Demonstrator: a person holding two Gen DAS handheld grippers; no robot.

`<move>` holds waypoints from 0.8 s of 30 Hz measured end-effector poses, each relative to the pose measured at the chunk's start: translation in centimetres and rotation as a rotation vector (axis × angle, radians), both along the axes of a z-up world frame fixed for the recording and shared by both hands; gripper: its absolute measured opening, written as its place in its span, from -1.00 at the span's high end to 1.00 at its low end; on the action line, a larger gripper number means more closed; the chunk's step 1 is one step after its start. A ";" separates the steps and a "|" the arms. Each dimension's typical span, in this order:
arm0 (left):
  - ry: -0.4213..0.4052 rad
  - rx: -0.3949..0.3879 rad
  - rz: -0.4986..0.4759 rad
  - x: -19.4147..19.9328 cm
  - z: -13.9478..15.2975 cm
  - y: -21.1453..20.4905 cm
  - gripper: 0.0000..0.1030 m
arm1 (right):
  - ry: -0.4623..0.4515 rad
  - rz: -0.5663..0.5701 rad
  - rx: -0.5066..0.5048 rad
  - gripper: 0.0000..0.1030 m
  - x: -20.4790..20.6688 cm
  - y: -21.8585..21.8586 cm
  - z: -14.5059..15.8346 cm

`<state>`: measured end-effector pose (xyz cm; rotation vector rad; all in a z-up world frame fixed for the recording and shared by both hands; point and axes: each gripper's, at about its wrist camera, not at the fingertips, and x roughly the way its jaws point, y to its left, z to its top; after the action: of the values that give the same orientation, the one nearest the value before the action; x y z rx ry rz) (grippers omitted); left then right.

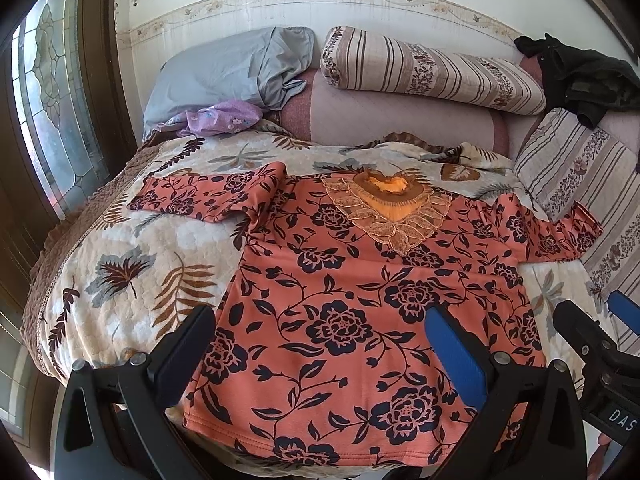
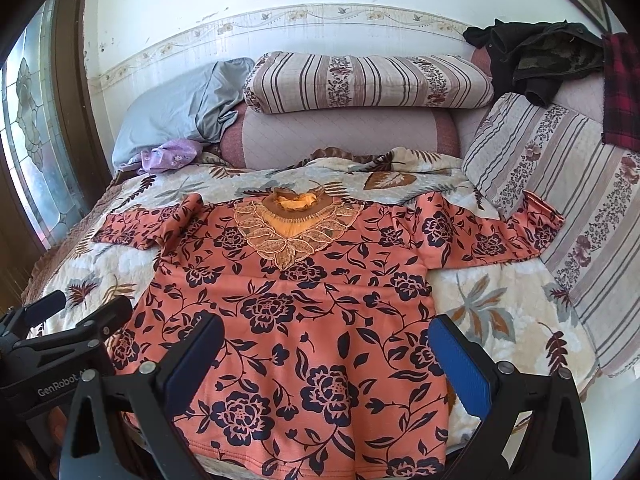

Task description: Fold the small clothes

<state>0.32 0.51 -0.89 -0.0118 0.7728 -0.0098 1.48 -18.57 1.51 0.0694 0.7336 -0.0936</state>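
Item: one coral floral top [image 1: 360, 300] with orange lace neckline, laid flat and face-up on a leaf-print quilt [image 1: 132, 248], both sleeves spread outward, hem nearest the cameras. Left gripper [image 1: 320, 344] and right gripper [image 2: 326, 354]: each spread wide above the hem area, holding nothing. Surroundings: striped bolster [image 2: 368, 82], grey pillow [image 1: 232, 68], lilac cloth [image 1: 224, 116], dark garments [image 2: 536, 56], white wall with patterned border [image 2: 280, 16], leaded glass pane [image 1: 48, 92] at left.

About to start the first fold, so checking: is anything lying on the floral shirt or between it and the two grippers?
Nothing visible does. The floral shirt lies flat on the quilt, nothing on it. The left gripper and right gripper both hang open near its hem.
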 end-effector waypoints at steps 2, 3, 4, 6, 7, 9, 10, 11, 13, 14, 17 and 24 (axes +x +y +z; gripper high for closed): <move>-0.001 0.000 0.001 0.0 0.0 0.0 -1.00 | 0.000 0.000 -0.002 -1.00 0.0 0.0 0.1; 0.000 0.000 0.000 0.0 0.0 0.0 -1.00 | -0.002 0.000 -0.001 -1.00 0.0 0.1 0.1; 0.000 -0.001 -0.001 0.0 0.1 0.0 -1.00 | -0.002 0.002 -0.001 -1.00 0.1 0.1 0.1; -0.002 0.004 0.002 0.0 0.0 0.0 -1.00 | -0.002 0.003 -0.003 -1.00 0.1 0.1 0.2; -0.002 0.003 0.001 0.1 0.1 0.0 -1.00 | -0.003 0.002 -0.003 -1.00 0.1 0.1 0.2; -0.004 0.003 0.001 0.0 0.0 0.0 -1.00 | -0.003 0.005 -0.004 -1.00 0.2 0.1 0.2; -0.005 0.004 0.001 0.1 0.0 -0.1 -1.00 | -0.003 0.004 -0.005 -1.00 0.2 0.1 0.2; -0.005 0.004 0.000 0.1 0.0 -0.1 -1.00 | -0.004 0.005 -0.006 -1.00 0.2 0.1 0.3; -0.006 0.004 0.000 0.0 -0.1 -0.1 -1.00 | -0.003 0.007 -0.008 -1.00 0.2 0.2 0.2; -0.005 0.005 0.000 0.0 -0.1 -0.1 -1.00 | -0.003 0.007 -0.008 -1.00 0.2 0.2 0.2; -0.006 0.003 -0.001 0.0 -0.1 -0.1 -1.00 | 0.001 0.009 -0.008 -1.00 0.2 0.2 0.1; -0.011 0.004 0.000 0.1 0.1 -0.1 -1.00 | 0.005 0.012 -0.010 -1.00 0.3 0.2 0.0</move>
<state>0.38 0.44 -0.83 -0.0080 0.7621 -0.0084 1.76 -18.40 1.50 0.0556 0.7382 -0.0862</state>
